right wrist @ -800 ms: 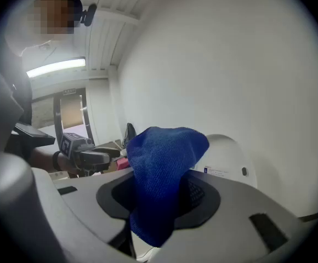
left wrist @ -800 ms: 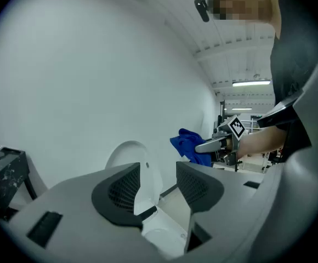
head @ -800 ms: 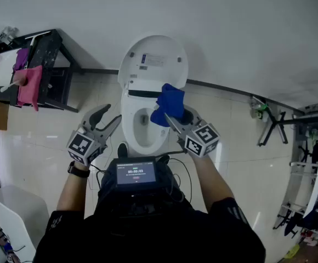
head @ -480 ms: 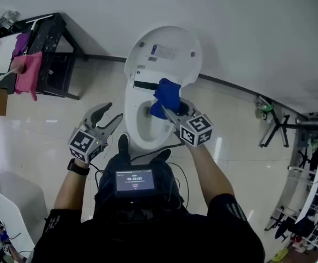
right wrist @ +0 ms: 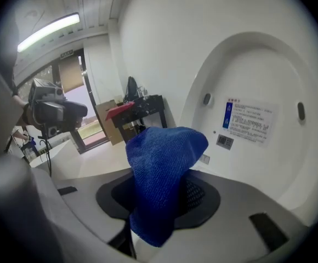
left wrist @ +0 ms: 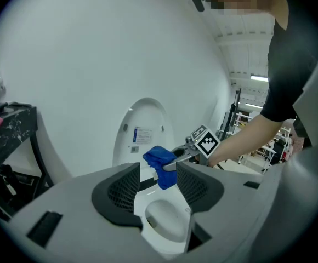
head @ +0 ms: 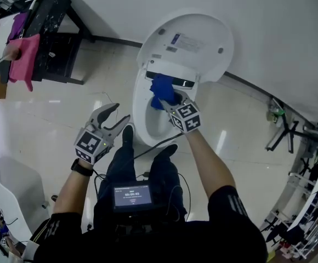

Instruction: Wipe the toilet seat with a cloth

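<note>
The right gripper (head: 168,99) was pinched on a blue cloth (head: 161,87), which bunched above its jaws and hung at the rear of the white toilet seat (head: 140,113), just under the raised lid (head: 194,43). The left gripper (head: 118,114) was held left of the bowl, over the tiled floor (head: 66,119), its jaws spread with nothing between them.

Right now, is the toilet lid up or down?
Up: the lid stands raised behind the open bowl, its labelled underside showing.
</note>
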Demonstrator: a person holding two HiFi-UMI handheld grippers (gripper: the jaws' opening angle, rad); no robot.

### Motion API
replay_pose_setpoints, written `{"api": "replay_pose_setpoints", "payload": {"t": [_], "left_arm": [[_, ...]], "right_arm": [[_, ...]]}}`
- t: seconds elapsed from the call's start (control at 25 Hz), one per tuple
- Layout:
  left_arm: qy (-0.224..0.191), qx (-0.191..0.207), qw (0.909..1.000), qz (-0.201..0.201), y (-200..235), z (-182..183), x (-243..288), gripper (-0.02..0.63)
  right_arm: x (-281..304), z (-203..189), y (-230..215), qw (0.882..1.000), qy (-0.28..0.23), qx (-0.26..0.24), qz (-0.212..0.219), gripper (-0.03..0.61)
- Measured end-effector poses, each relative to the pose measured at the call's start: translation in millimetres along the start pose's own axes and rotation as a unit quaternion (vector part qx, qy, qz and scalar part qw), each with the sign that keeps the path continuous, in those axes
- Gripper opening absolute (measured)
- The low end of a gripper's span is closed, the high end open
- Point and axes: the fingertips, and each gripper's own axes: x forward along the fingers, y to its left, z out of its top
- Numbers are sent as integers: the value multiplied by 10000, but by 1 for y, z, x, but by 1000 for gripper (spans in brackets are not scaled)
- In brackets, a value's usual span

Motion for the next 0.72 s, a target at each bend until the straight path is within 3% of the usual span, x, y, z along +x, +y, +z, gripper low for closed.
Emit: {"api": "replay_pose_setpoints", "payload": {"t": [0.32, 0.48, 0.6, 0.72], "left_arm": [[205, -108, 9997, -101, 23, -62, 37, 212], [143, -108, 9998, -131, 34, -78, 52, 212], [102, -354, 9993, 4, 43, -83, 57, 212], [26, -503, 9987, 87, 47, -88, 59, 212]], "right_arm": [[116, -100, -34, 9959, 879, -210, 56, 166], [164, -133, -39, 9915, 1257, -325, 123, 166], [202, -157, -46, 9839, 1545, -887, 133, 166], [231, -192, -52, 9645, 2043, -1670, 75, 166]]}}
